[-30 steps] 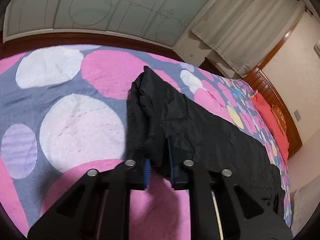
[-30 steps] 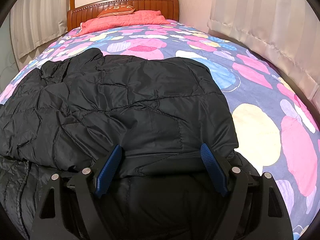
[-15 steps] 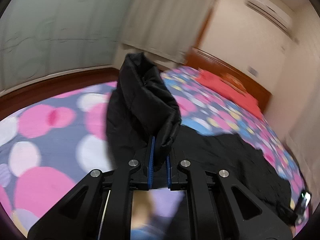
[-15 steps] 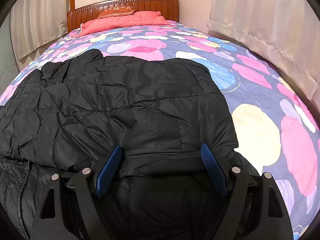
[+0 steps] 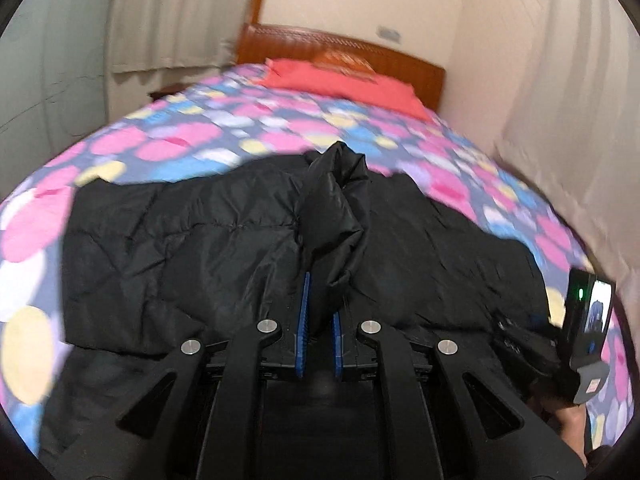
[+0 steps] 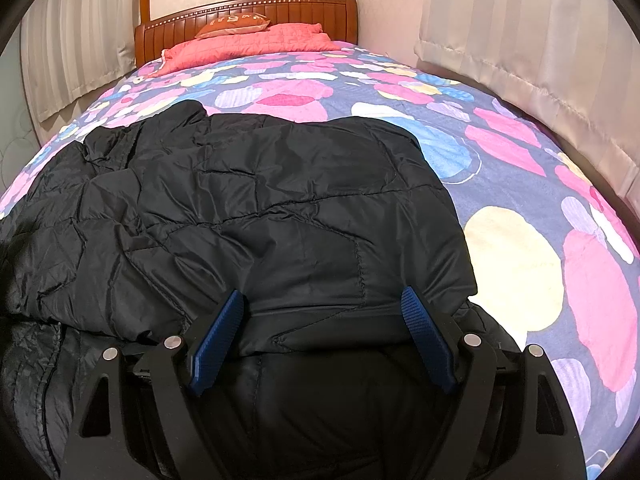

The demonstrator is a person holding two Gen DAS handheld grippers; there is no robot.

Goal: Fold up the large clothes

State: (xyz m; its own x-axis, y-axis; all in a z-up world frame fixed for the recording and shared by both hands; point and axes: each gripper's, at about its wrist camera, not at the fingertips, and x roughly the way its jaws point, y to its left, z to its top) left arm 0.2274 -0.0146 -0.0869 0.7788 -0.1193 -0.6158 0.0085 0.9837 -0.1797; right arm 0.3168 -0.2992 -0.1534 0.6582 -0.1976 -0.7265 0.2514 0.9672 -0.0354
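Note:
A large black quilted jacket [image 6: 248,216] lies spread on the bed; it also shows in the left wrist view [image 5: 180,248]. My left gripper [image 5: 320,312] is shut on a bunched fold of the jacket [image 5: 336,204], which stands up above the blue pads. My right gripper [image 6: 324,336] is open, its blue pads [image 6: 218,336] resting wide apart on the jacket's near edge. The right gripper's body [image 5: 576,344] shows at the right edge of the left wrist view.
The bed [image 6: 516,264] has a bedspread with pink, yellow and blue dots. A red pillow [image 6: 248,42] and a wooden headboard [image 6: 248,12] are at the far end. Curtains [image 6: 540,40] hang along the right side, close to the bed.
My left gripper has lifted the jacket fold and swung it from the left side of the bed over the jacket's middle. My right gripper has stayed still.

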